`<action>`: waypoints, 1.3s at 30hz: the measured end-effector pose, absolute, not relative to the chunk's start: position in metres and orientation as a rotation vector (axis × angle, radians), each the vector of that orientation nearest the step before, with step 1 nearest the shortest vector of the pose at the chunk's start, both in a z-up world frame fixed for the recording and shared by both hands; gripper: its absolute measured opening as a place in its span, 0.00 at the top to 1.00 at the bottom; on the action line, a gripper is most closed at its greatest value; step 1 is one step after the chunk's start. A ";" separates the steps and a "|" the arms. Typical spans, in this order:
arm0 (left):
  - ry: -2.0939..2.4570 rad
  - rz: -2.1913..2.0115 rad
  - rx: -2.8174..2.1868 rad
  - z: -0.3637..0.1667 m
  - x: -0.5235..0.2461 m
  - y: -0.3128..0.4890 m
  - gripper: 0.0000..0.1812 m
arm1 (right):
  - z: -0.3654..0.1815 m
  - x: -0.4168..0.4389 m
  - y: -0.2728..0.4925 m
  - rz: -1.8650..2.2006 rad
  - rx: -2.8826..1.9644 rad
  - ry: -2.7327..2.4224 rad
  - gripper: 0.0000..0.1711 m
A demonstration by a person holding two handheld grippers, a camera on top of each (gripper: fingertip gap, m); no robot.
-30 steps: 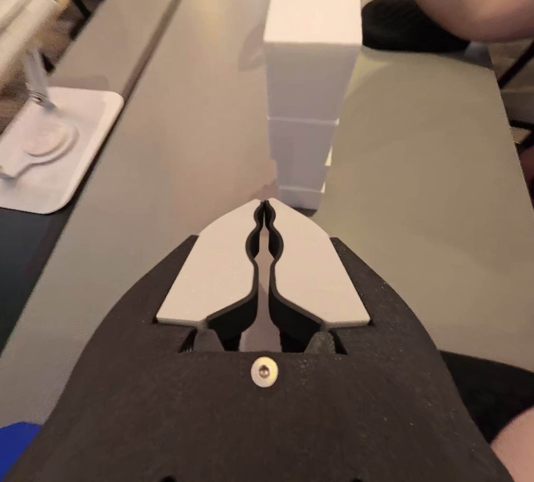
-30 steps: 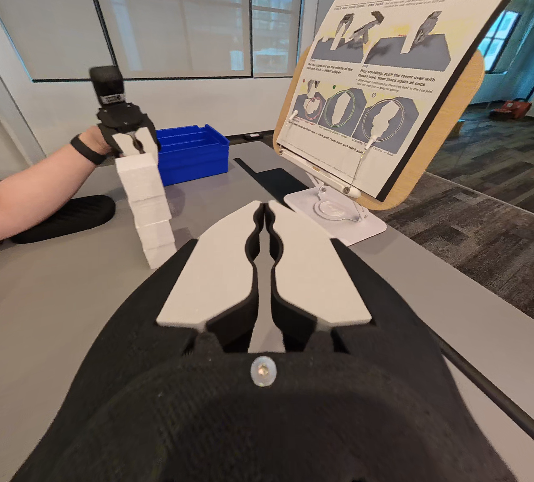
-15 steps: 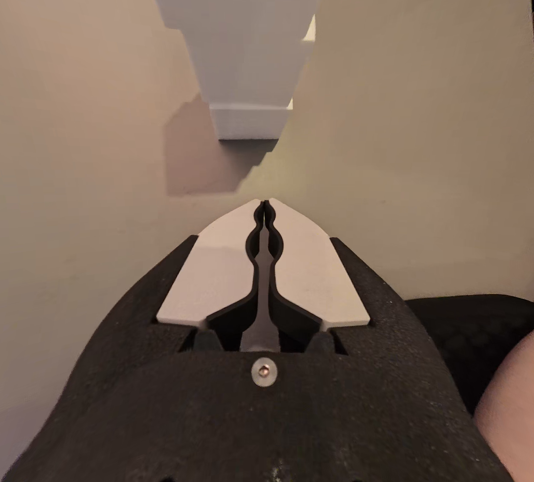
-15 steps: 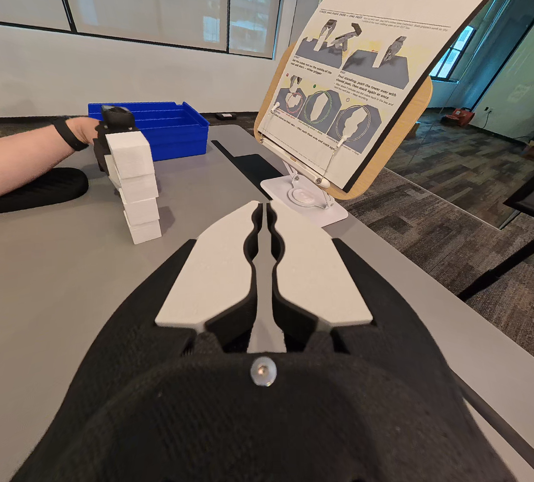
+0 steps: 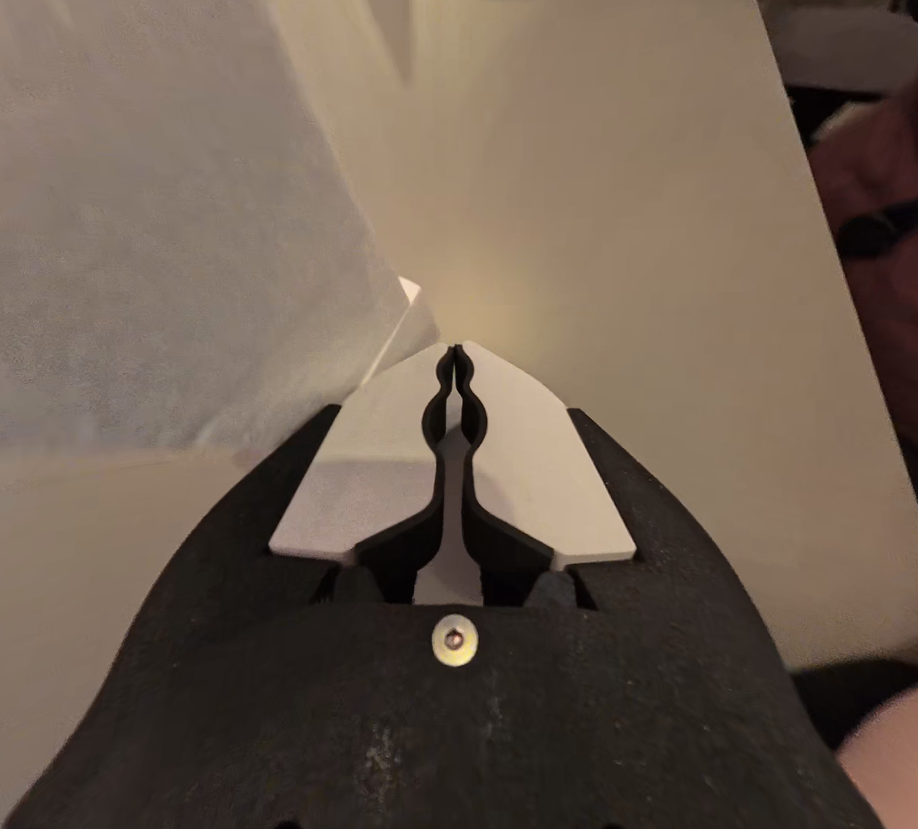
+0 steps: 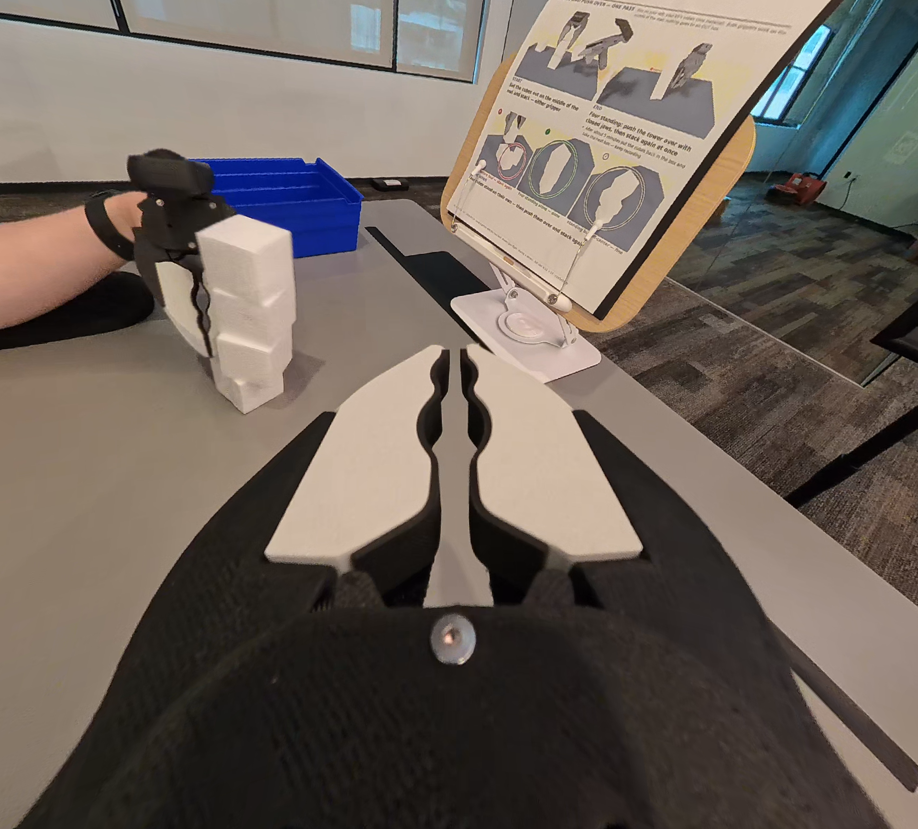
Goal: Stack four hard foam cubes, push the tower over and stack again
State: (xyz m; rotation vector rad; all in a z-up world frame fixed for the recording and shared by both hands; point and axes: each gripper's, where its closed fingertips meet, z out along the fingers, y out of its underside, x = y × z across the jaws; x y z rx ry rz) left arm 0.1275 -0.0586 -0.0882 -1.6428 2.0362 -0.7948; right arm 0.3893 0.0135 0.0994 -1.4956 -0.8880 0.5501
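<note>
Tabletop [image 6: 124,482] grey, we see it carrying everything. Instruction board [image 6: 621,119] on white stand, far right. Blue bin [image 6: 298,204] far, behind tower. Tower of four white foam cubes [image 6: 251,308] leans right, base on tabletop, far left. Our left gripper [image 6: 201,308], fingers closed and empty, presses tower's left side. Our right gripper [image 6: 454,353] near, well apart from tower, fingers almost closed, narrow gap, holding nothing.
</note>
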 end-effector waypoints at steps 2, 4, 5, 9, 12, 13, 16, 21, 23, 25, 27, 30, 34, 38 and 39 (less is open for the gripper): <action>1.951 -0.819 -1.642 -0.085 0.145 -0.048 1.00 | 0.097 0.392 0.015 0.538 -1.512 -0.882 0.97; 1.893 -0.906 -1.619 -0.081 0.155 -0.046 1.00 | 0.095 0.394 0.015 0.535 -1.517 -0.881 0.97; 1.877 -0.935 -1.606 -0.079 0.156 -0.045 1.00 | 0.095 0.395 0.014 0.536 -1.517 -0.880 0.97; 1.841 -0.929 -1.583 -0.067 0.142 -0.041 1.00 | 0.095 0.399 0.015 0.537 -1.518 -0.871 0.97; 1.772 -0.916 -1.569 -0.050 0.129 -0.034 1.00 | 0.093 0.401 0.017 0.529 -1.526 -0.864 0.97; 1.745 -0.910 -1.569 -0.044 0.124 -0.032 1.00 | 0.092 0.401 0.017 0.530 -1.530 -0.863 0.97; 1.680 -0.881 -1.554 -0.029 0.112 -0.025 1.00 | 0.089 0.403 0.020 0.517 -1.540 -0.859 0.96; 1.544 -0.849 -1.521 -0.001 0.091 -0.012 1.00 | 0.077 0.409 0.030 0.529 -1.575 -0.822 0.94; 1.474 -0.844 -1.501 0.014 0.082 -0.007 1.00 | 0.070 0.413 0.039 0.523 -1.599 -0.789 0.91; 1.401 -0.848 -1.470 0.030 0.073 -0.004 0.99 | 0.060 0.421 0.055 0.497 -1.630 -0.714 0.85; 1.318 -0.857 -1.444 0.047 0.063 0.000 0.95 | 0.050 0.432 0.079 0.457 -1.671 -0.583 0.77; 1.169 -0.879 -1.393 0.073 0.050 0.007 0.86 | 0.032 0.440 0.115 0.395 -1.679 -0.376 0.72; 1.024 -0.838 -1.352 0.093 0.035 0.018 0.67 | -0.009 0.424 0.153 0.349 -1.696 -0.184 0.69; 0.983 -0.804 -1.342 0.101 0.029 0.022 0.57 | -0.061 0.403 0.174 0.192 -1.850 -0.262 0.62; 0.970 -0.809 -1.338 0.104 0.028 0.023 0.56 | -0.071 0.403 0.178 0.134 -1.889 -0.279 0.59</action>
